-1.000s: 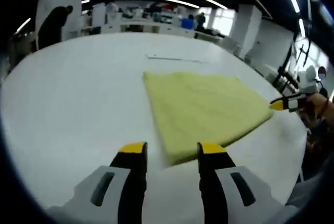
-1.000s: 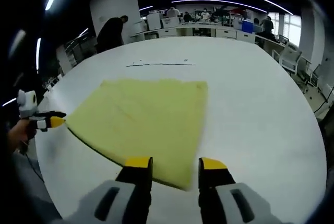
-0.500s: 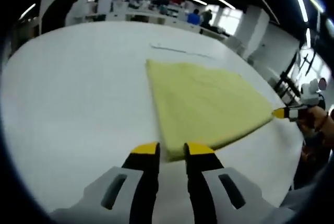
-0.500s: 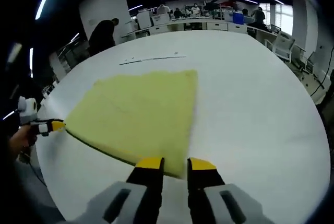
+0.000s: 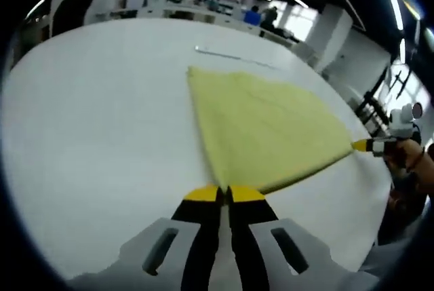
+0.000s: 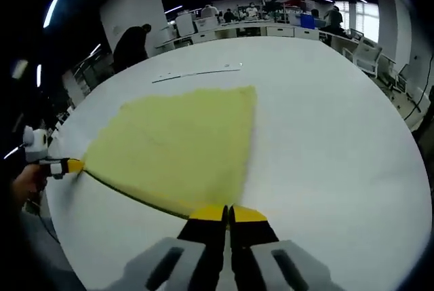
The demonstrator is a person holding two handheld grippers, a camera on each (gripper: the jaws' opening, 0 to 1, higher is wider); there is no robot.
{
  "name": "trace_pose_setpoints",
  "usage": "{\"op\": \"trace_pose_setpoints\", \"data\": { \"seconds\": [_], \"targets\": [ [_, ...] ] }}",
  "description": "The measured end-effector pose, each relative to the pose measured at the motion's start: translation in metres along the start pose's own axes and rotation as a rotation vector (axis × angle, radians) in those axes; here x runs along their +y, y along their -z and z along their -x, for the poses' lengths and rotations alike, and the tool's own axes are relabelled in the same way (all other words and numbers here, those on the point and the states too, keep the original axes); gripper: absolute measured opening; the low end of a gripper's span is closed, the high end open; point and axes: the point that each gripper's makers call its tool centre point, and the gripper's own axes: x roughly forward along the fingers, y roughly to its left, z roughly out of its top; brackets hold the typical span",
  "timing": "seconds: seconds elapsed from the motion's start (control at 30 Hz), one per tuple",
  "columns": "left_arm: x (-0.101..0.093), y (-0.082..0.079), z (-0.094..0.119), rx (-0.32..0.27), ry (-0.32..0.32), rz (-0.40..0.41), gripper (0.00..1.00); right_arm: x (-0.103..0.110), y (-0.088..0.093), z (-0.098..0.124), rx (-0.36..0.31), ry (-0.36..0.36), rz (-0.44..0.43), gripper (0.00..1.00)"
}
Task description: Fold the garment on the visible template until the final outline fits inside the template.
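Observation:
A folded yellow garment lies flat on the round white table. My left gripper is shut on its near corner. At the right of this view, my right gripper pinches the neighbouring corner, held by a hand. In the right gripper view the yellow garment spreads ahead, and my right gripper is shut on its near corner. My left gripper grips the corner at the left edge there. A thin dark line is marked on the table beyond the garment, the same thin line showing past its far edge.
A person in dark clothes stands at the back left beyond the white table. Desks with several people line the far side of the room. Chairs stand off the table's right edge.
Both grippers have gone from open to shut, each closing on a near corner of the yellow garment. The garment's front edge now runs taut between them.

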Motion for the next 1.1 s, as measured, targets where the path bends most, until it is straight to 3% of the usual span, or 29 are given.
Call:
{"op": "trace_pose_setpoints", "data": {
  "seconds": [0.43,1.1],
  "targets": [
    [-0.002,0.007,0.015,0.022,-0.011,-0.082,0.0,0.005,0.009,0.01,0.021,-0.024,0.034,0.0],
    [0.006,0.042,0.053,0.042,-0.01,-0.114,0.0,0.03,0.04,0.032,0.052,-0.072,0.005,0.0]
  ]
}}
